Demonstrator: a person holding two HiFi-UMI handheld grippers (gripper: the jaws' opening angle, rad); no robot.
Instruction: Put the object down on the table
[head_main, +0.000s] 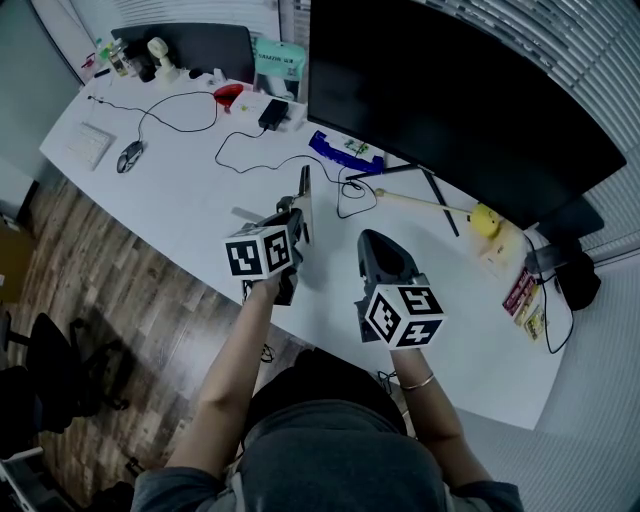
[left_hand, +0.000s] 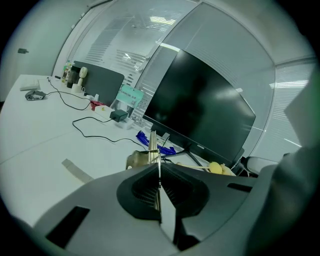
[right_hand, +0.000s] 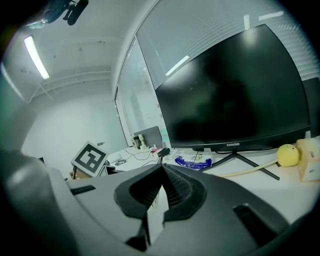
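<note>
Head view alone shows strip (head_main: 305, 195) face; left tongs (left_hand: 158, 169) clamp it; right tongs (right_hand: 161, 168) together.

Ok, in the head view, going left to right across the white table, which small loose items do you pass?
mouse → red object → black adapter → blue object → yellow ball

White table (head_main: 180, 195), wood floor (head_main: 110, 300), window blinds (head_main: 600, 70)

Monitor (head_main: 450, 90) on table (head_main: 200, 200), mouse (head_main: 128, 157) far left
</note>
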